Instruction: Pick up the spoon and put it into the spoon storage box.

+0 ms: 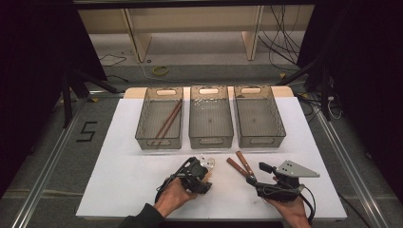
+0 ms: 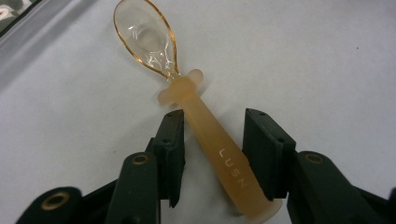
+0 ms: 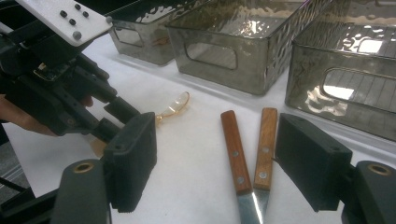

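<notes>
We see three smoky clear bins in a row on the white table point(image 1: 119, 190): the left bin point(image 1: 160, 118) holds a pair of brown chopsticks point(image 1: 167, 121), while the middle bin point(image 1: 211, 118) and the right bin point(image 1: 259, 116) show bare floors. Cables point(image 1: 285, 47) trail across the floor beyond.

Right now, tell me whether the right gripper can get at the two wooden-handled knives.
Probably yes. The right gripper has its jaws open, and the wooden-handled knives lie side by side on the white table between them, with nothing on top. The left gripper is off to one side.
</notes>
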Motion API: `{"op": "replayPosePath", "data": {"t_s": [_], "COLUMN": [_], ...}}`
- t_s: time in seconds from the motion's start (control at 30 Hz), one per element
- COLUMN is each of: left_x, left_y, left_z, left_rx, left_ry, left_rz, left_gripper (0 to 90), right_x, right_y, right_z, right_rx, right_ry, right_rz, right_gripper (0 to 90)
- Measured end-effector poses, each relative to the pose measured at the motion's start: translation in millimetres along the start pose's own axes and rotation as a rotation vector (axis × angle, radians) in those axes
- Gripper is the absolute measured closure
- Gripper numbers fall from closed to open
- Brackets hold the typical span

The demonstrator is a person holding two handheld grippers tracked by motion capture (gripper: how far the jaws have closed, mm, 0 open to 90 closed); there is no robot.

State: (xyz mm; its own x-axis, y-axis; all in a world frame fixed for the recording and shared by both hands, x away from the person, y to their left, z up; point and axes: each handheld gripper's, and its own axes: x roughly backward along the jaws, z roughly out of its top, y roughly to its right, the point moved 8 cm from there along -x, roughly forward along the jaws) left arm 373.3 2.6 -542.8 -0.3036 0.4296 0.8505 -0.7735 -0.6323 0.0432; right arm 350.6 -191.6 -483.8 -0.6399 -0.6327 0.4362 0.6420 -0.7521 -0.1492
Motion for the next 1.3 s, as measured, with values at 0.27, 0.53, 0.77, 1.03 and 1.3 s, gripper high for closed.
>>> {"op": "replayPosePath", "data": {"t_s": [0.27, 0.53, 0.77, 1.03, 1.3], "left_x": [0.9, 1.6, 6.5, 25.0, 39.1], "left_y": [-3.5, -7.5, -13.4, -19.6, -30.0], "left_z": [-0.5, -1.0, 0.3, 7.6, 15.0], "left_rx": [0.01, 0.022, 0.023, 0.013, 0.024], "left_ry": [0.008, 0.023, 0.044, 0.099, 0.159], "left_rz": [-0.024, -0.056, -0.057, -0.067, -0.069], "left_gripper": [66.4, 75.5, 76.1, 76.2, 76.2], "right_x": [0.7, 0.4, 1.0, 1.1, 0.6], "right_y": [0.3, 0.2, 1.8, 2.2, 2.2], "right_z": [0.4, 0.2, 0.7, 0.6, 0.1], "right_rx": [-0.002, -0.002, -0.003, -0.004, -0.007], "right_ry": [0.003, 0.001, 0.006, 0.006, 0.003], "right_rz": [-0.002, 0.0, -0.002, -0.003, -0.003], "right_gripper": [30.4, 30.4, 30.4, 30.4, 30.4]}}
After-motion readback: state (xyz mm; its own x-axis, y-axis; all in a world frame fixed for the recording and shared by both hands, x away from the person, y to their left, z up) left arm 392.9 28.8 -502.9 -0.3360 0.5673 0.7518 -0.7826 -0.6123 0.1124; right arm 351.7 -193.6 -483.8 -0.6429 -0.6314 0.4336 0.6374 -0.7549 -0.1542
